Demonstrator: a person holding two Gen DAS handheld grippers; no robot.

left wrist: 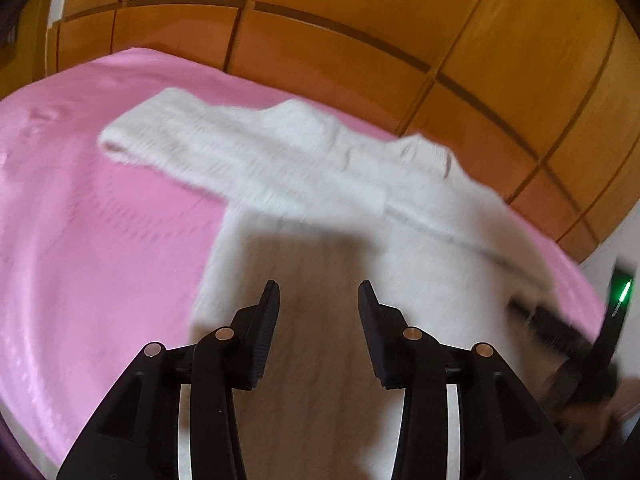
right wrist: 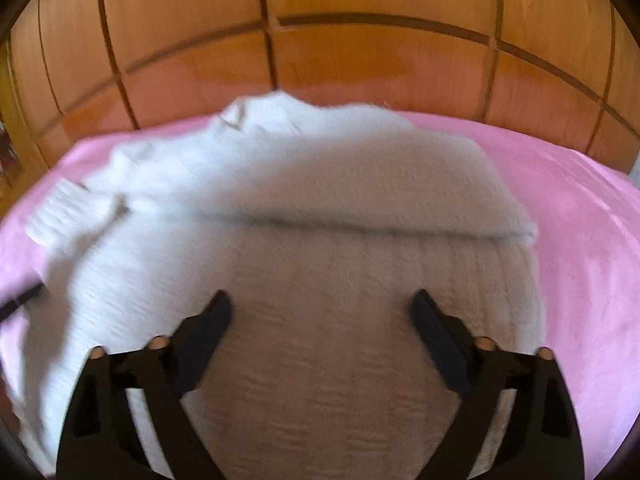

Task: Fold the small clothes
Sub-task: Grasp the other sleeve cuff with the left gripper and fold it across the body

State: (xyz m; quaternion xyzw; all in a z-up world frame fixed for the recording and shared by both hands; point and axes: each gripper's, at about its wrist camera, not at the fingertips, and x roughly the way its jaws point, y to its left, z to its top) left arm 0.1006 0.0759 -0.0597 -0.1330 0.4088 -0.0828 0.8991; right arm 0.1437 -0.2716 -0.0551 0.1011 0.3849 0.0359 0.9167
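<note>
A white knit sweater (left wrist: 420,240) lies spread on a pink bedsheet (left wrist: 80,220), with one sleeve (left wrist: 240,160) folded across its chest. My left gripper (left wrist: 318,286) hovers over the sweater's lower body, open, with nothing between its fingers. In the right wrist view the sweater (right wrist: 320,340) fills the middle, and a folded sleeve (right wrist: 380,188) lies across it. My right gripper (right wrist: 321,296) stands open wide just above the knit, holding nothing. The picture is blurred, so whether the fingertips touch the cloth is unclear.
Orange wooden panelling (left wrist: 360,20) rises right behind the bed's far edge. A black device with a green light (left wrist: 616,300) shows at the right edge of the left wrist view. Bare pink sheet (right wrist: 592,260) lies to the right of the sweater.
</note>
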